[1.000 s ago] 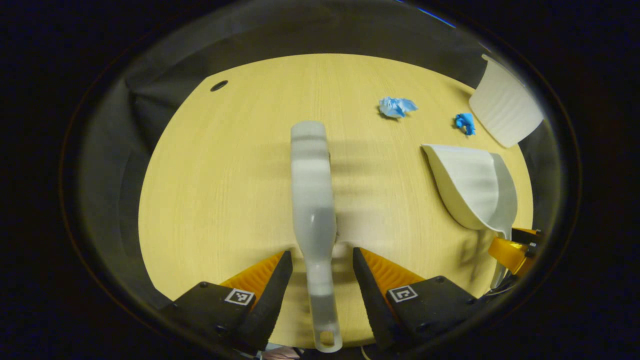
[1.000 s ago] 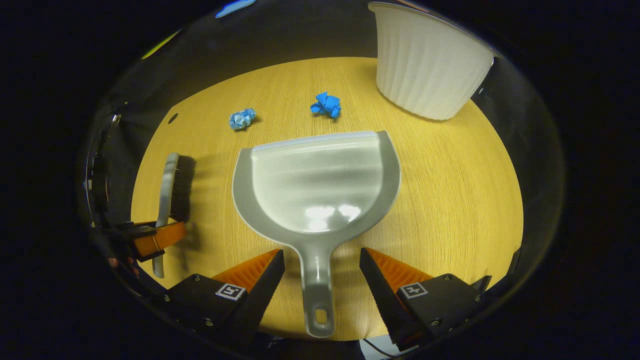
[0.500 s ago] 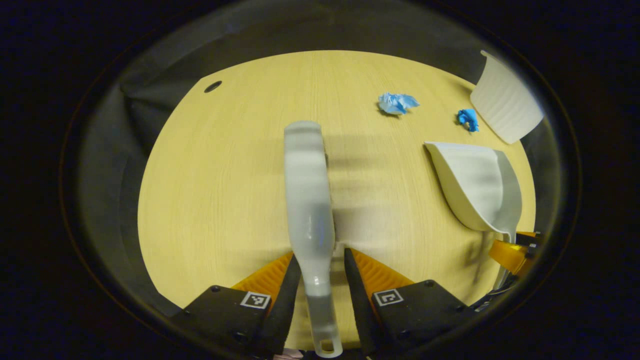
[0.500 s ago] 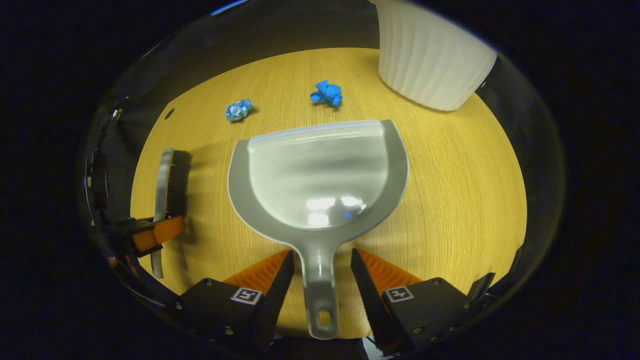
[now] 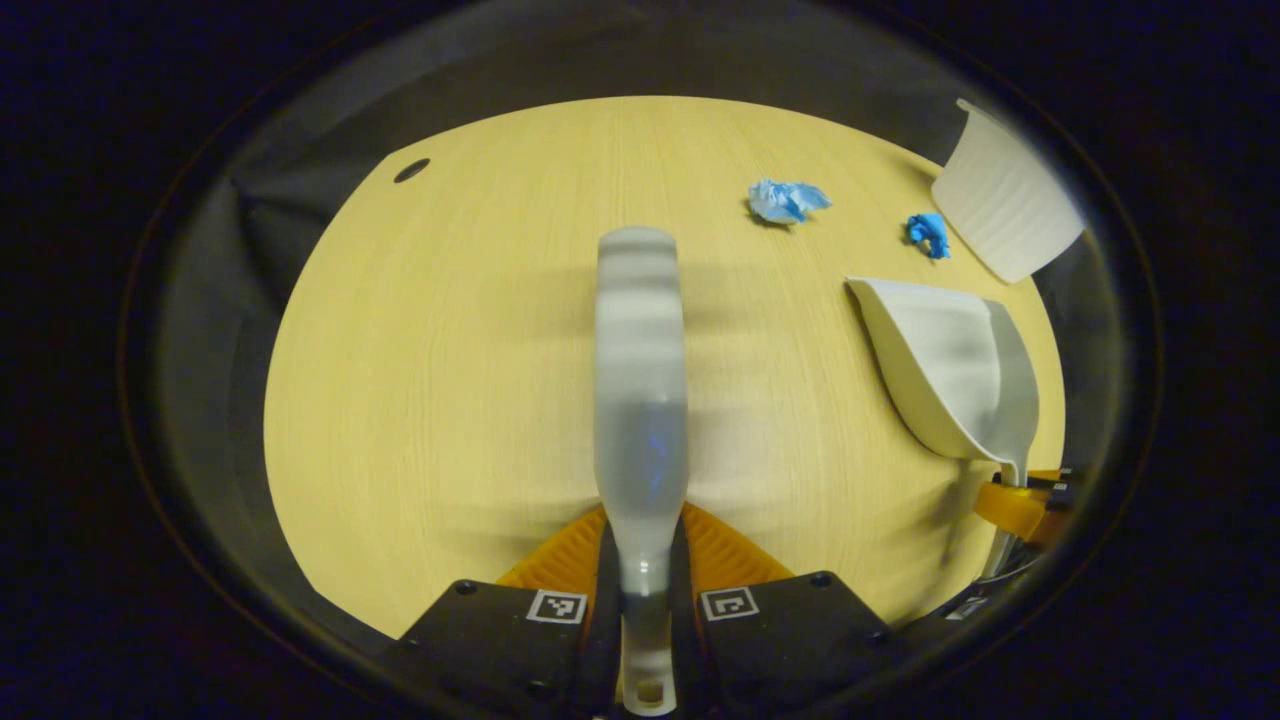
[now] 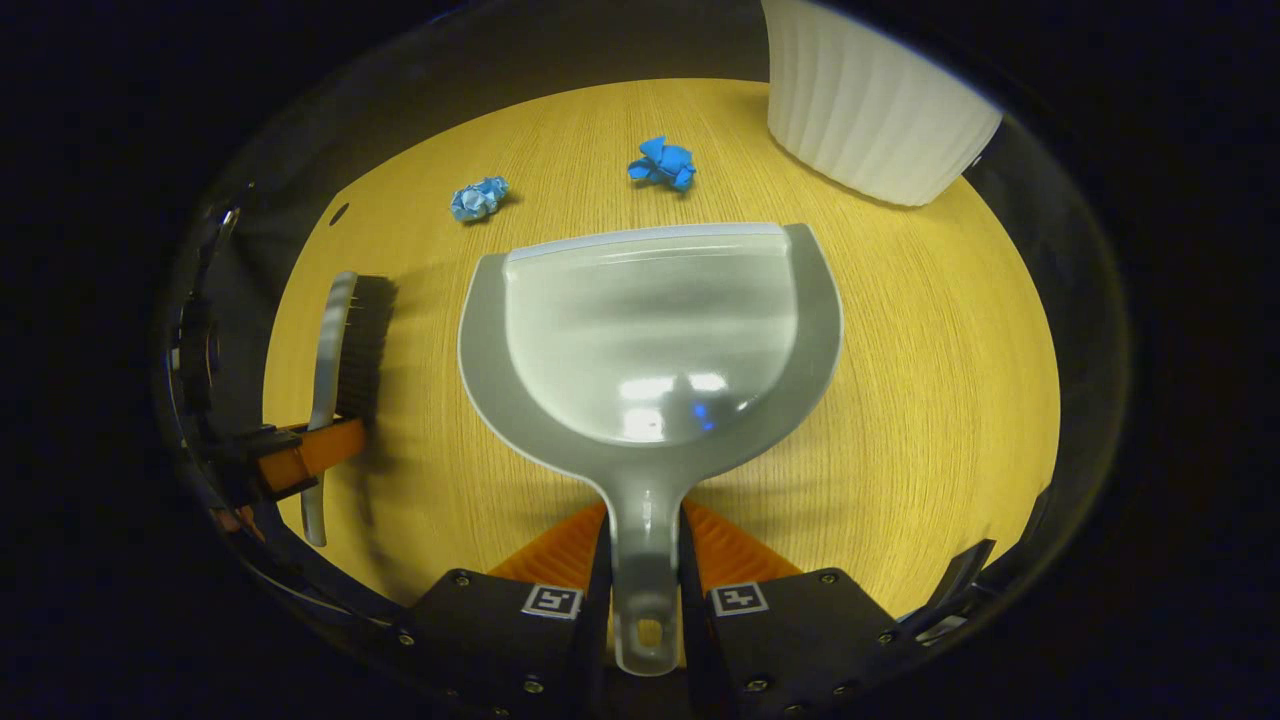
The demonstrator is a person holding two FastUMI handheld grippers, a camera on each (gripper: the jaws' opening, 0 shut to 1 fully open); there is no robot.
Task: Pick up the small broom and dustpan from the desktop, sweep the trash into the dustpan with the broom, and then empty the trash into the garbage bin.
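Wooden bench: both fingers pairs clamped, left gripper on broom, right gripper on dustpan.
Thin handle-end grips could let either tool twist; blue paper wads may skid off.

Pale wood-grain desktop; grey dustpan with a glossy lighter pan; translucent grey broom with black bristles; white ribbed garbage bin; light blue paper wad and deeper blue paper wad; black-and-white square markers on the gripper bodies
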